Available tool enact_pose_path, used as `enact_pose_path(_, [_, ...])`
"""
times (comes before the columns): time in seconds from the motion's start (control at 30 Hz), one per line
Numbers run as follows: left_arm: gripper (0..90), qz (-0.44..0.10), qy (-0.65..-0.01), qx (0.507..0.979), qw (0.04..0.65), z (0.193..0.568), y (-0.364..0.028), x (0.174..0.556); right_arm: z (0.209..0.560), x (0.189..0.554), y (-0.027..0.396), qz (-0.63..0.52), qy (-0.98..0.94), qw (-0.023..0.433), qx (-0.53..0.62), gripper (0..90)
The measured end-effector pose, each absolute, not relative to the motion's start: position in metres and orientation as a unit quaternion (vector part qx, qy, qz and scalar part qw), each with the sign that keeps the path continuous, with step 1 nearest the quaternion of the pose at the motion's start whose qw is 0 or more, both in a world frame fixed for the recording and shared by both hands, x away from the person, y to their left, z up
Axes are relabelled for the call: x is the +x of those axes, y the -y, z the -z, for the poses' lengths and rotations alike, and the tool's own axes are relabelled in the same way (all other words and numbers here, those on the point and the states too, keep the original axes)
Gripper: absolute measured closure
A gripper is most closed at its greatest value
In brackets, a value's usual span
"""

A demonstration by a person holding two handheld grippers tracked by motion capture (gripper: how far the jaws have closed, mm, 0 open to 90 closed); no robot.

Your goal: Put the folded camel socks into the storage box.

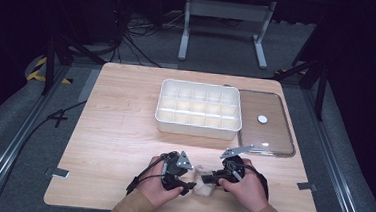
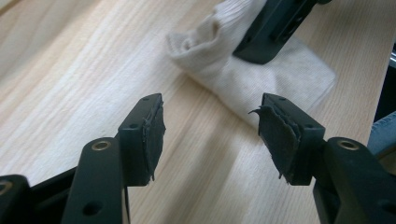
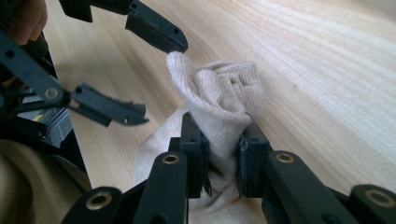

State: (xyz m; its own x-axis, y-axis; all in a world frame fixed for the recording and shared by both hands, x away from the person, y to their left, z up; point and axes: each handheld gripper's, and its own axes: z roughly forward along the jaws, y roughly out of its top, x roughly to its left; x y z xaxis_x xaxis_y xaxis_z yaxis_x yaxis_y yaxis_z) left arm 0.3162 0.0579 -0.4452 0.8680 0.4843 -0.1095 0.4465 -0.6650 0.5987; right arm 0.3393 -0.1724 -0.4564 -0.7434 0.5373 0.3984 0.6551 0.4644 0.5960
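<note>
Right gripper [image 3: 219, 163] clamped on the sock [image 3: 224, 100]; sock lies just right of the left gripper [image 2: 210, 135], whose jaws stand apart, empty.

Cream sock [image 3: 224, 107] bunched between right tongs [image 3: 223, 161]

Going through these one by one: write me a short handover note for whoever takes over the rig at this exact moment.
Right gripper: shut on the cream sock, pinching a bunched part of it just above the table.
Left gripper: open, nothing between the jaws, pointed at the sock from close by.
Things: the sock lies at the near edge of the table between the two hands, partly rolled. The white divided box stands behind it, its compartments looking bare; the clear lid lies flat to its right.
Done: sock gathered and gripped by the right.
Left, likely: finish the roll, put the sock into a compartment, perhaps fit the lid.
</note>
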Motion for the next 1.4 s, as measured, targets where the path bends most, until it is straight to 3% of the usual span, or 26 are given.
enact_pose_path(0.77, [41.6,-0.046,-0.307,0.892,0.329,0.433,-0.099,0.328,0.387,0.366,0.190,0.373,0.866,-0.001,-0.333,76.0])
enact_pose_path(1.4, [42.2,-0.050,-0.303,0.892,0.331,0.430,-0.102,0.329,0.364,0.387,0.200,0.372,0.870,-0.026,-0.323,75.9])
